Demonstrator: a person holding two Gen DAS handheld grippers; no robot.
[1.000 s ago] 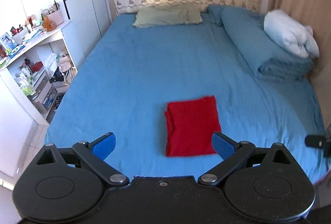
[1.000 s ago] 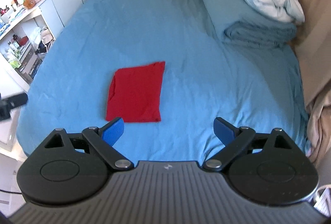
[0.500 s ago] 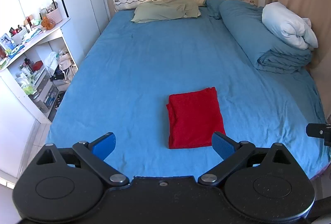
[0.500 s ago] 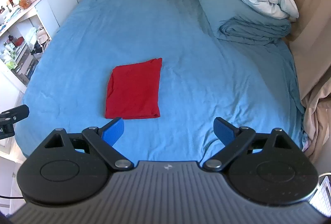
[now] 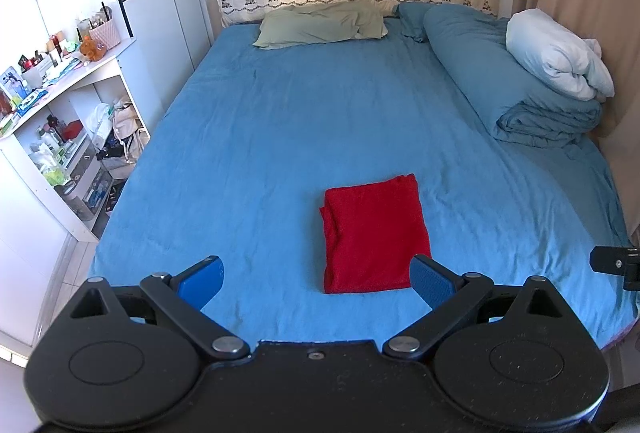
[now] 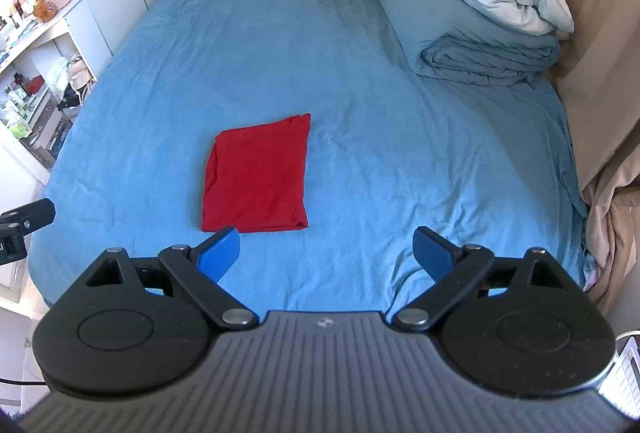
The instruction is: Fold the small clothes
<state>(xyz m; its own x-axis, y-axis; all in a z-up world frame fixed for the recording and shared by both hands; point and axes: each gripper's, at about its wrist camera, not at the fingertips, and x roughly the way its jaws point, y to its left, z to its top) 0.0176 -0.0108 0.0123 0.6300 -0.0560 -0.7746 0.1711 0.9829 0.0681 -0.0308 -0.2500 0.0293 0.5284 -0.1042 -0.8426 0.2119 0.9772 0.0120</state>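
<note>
A red garment [image 5: 374, 233] lies folded into a neat rectangle on the blue bed sheet [image 5: 280, 137]; it also shows in the right wrist view [image 6: 258, 177]. My left gripper [image 5: 316, 277] is open and empty, held back above the bed's near edge, with the garment ahead and slightly right. My right gripper [image 6: 326, 253] is open and empty, also back over the near edge, with the garment ahead to its left. Neither gripper touches the cloth.
A rolled blue duvet [image 5: 512, 81] with a white pillow [image 5: 556, 53] lies along the right side. A green pillow [image 5: 320, 23] sits at the headboard. A cluttered white shelf [image 5: 60, 121] stands left of the bed. Beige curtains [image 6: 600, 33] hang at the right.
Both grippers have pulled back and up from the bed, so the folded red garment looks farther away. The garment has not moved. Both stay open.
</note>
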